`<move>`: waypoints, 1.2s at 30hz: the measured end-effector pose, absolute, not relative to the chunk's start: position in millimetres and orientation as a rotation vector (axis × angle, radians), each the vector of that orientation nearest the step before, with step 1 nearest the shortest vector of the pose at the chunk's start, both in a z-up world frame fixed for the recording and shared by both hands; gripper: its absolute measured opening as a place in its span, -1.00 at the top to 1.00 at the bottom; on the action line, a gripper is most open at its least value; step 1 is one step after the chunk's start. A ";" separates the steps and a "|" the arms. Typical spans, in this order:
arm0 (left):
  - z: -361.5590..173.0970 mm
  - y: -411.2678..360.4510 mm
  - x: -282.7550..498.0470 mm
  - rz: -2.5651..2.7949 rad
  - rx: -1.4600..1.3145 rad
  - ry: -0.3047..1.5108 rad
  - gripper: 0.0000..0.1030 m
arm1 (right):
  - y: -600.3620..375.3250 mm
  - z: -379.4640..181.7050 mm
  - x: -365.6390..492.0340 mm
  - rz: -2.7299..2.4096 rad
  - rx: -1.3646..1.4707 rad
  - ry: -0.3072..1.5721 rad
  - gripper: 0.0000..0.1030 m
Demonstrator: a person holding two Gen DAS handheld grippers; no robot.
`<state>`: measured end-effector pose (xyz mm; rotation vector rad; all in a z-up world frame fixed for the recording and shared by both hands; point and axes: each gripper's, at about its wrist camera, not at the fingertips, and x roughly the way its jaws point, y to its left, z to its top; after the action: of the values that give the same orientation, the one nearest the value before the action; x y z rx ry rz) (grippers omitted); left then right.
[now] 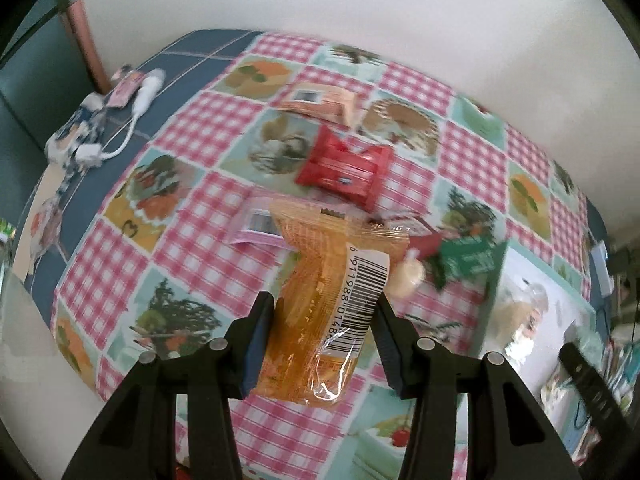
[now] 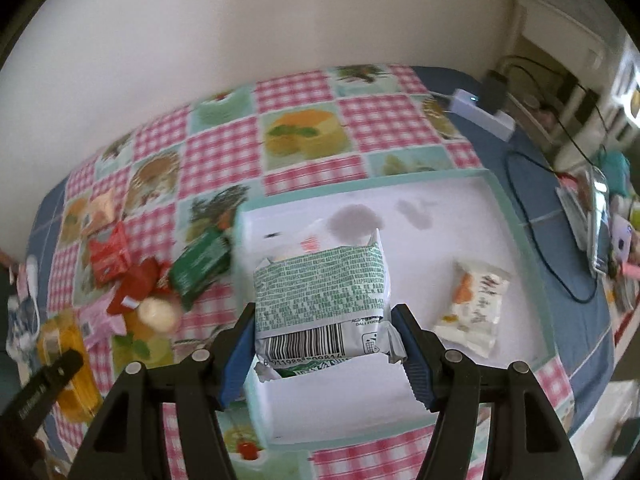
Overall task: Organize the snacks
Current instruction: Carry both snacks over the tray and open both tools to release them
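Over a desk covered with a pink-gingham and food-print patchwork cloth [image 1: 192,136], your left tongs [image 1: 320,312] pinch a clear orange plastic snack packet with a white barcode label [image 1: 320,292], its blue-padded fingers [image 1: 256,344] pressed against either side and the packet raised above the cloth. Beyond it on the cloth lie a red crinkled wrapper [image 1: 346,168], a pale pink sachet with a barcode [image 1: 256,226], a peach-coloured packet [image 1: 320,100] nearer the wall, a dark green packet [image 1: 468,260] and a small round cream-coloured sweet [image 1: 408,280] just beside it. At the far left edge sits a white cable with a plug [image 1: 136,108].

Your right tongs [image 2: 324,344] clamp a green-and-white printed snack pack with a barcode [image 2: 320,296], held over the shallow white tray with a mint-green rim [image 2: 516,216]. Inside that tray a white wrapper with an orange print [image 2: 472,312] lies to the right of the held pack, apart from it, and another pale wrapper shows partly behind the pack. Left of the tray, the remaining snacks sit in a loose cluster on the cloth, the green packet closest to the tray's wall. A white power strip [image 2: 484,114] and black cables [image 2: 532,216] rest on the blue part of the cloth to the right.
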<state>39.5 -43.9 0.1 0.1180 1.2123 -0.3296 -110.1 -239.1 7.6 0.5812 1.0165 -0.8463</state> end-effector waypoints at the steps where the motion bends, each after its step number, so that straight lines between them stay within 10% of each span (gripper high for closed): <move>1: 0.7 -48.5 36.2 -0.340 0.128 1.210 0.02 | -244.0 8.9 -115.1 -0.859 0.588 1.011 -0.32; 36: -13.3 -156.8 -55.0 -0.707 0.292 1.251 0.02 | -335.3 -16.0 -233.3 -1.034 0.905 0.993 -0.33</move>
<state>-55.0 -156.8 -13.3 0.2925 1.2513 -0.7072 -233.3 -335.3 -16.0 0.9049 0.9925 -1.0344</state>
